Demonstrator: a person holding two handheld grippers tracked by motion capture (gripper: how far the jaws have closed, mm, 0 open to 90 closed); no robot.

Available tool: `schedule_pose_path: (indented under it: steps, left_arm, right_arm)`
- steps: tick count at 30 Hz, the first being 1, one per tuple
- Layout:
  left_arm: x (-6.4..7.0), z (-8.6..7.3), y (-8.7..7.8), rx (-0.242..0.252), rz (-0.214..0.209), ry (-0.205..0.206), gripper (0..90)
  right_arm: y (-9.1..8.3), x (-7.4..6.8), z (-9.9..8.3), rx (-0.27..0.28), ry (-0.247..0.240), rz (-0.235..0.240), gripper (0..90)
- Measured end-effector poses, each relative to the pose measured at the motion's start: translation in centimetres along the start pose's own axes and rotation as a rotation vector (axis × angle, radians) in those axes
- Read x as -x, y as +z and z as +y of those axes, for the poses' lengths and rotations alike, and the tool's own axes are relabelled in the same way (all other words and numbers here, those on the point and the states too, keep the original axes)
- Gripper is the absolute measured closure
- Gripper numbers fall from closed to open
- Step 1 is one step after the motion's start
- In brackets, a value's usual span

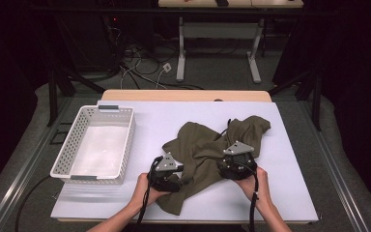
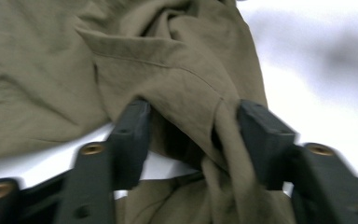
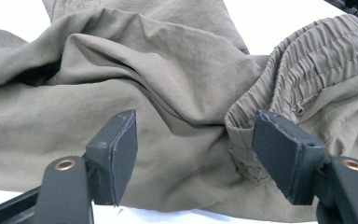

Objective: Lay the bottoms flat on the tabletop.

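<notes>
An olive-green garment [image 1: 207,147] with an elastic waistband [image 3: 317,51] lies crumpled on the white table top [image 1: 280,179]. My left gripper [image 1: 174,178] rests at the garment's near-left part. In the left gripper view it [image 2: 193,121] stands open, with a bunched fold of the cloth [image 2: 186,93] rising between its jaws. My right gripper [image 1: 232,166] sits on the garment's right middle. In the right gripper view it [image 3: 193,130] is open too, jaws wide apart over the cloth [image 3: 168,84], its right pad [image 3: 284,149] beside the waistband's end.
A white perforated basket [image 1: 72,145] stands at the table's left, with nothing in it. Bare white table lies right of and in front of the garment. Beyond the far edge are a floor with cables [image 1: 140,67] and another table's legs [image 1: 181,53].
</notes>
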State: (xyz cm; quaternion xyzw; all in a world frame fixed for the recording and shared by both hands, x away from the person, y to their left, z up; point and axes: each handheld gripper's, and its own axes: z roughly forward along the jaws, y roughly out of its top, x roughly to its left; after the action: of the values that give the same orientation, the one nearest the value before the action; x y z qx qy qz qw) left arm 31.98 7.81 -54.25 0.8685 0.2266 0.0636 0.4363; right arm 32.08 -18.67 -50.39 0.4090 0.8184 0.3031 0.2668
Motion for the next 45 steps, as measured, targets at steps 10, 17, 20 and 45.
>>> schedule_pose_path:
  steps: [10, 17, 20, 45]
  left_arm:
    - [1.3, -0.1, 1.0, -0.025, -0.091, 0.059, 80.9]
    - [1.7, -0.1, 1.3, -0.04, -0.138, 0.076, 81.4]
    - [1.8, -0.1, 1.6, -0.04, -0.151, 0.074, 81.1]
    - [2.6, 0.6, 2.5, -0.065, -0.17, 0.114, 53.5]
  right_arm:
    - [-0.3, -0.7, 0.4, 0.01, -0.002, 0.034, 30.9]
    - [0.0, -1.0, 0.6, 0.007, 0.012, 0.07, 30.6]
    - [-0.1, -1.3, 0.9, 0.014, 0.018, 0.086, 30.5]
    - [3.1, -3.9, 1.6, -0.042, -0.023, 0.189, 86.1]
